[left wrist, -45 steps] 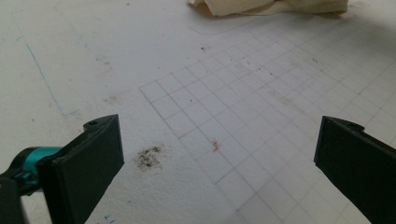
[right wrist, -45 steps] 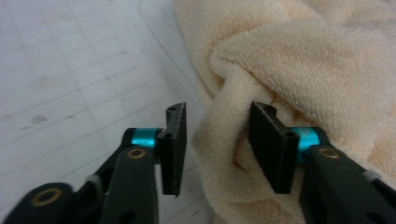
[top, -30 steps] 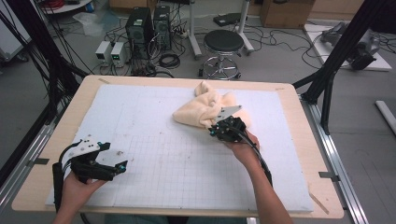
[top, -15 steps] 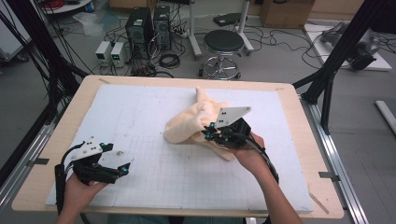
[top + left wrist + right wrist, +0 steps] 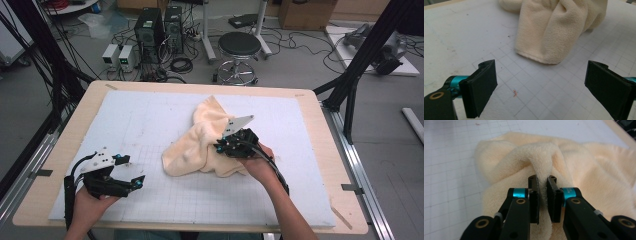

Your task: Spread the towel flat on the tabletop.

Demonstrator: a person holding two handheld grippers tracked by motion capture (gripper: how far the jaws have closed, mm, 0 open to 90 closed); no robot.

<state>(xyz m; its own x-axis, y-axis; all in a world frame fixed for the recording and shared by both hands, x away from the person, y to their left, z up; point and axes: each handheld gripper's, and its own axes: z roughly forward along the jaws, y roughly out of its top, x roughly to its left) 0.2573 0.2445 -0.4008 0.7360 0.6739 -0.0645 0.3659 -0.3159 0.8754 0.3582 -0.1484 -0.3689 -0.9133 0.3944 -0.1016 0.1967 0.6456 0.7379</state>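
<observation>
A cream fleece towel (image 5: 197,145) lies bunched on the white gridded mat (image 5: 145,110), a little right of centre. My right gripper (image 5: 221,146) is at the towel's right side, shut on a raised fold of it. In the right gripper view the fold (image 5: 541,157) arches up and runs down between the jaws of the right gripper (image 5: 542,182), which have just been opening slightly with the cloth still between them. My left gripper (image 5: 133,171) rests at the front left. It is open with nothing between its jaws, which have just been closing a little. The left gripper (image 5: 541,85) faces the towel's near edge (image 5: 541,55).
The mat covers a wooden table (image 5: 80,120) with metal rails along both sides. Behind the table are a stool (image 5: 240,47), computer boxes (image 5: 155,25) and cables on the floor. Black frame posts (image 5: 360,65) stand at the right back corner.
The right gripper has dragged the towel leftward and nearer the front, and it now lies folded over itself. The left hand has barely shifted.
</observation>
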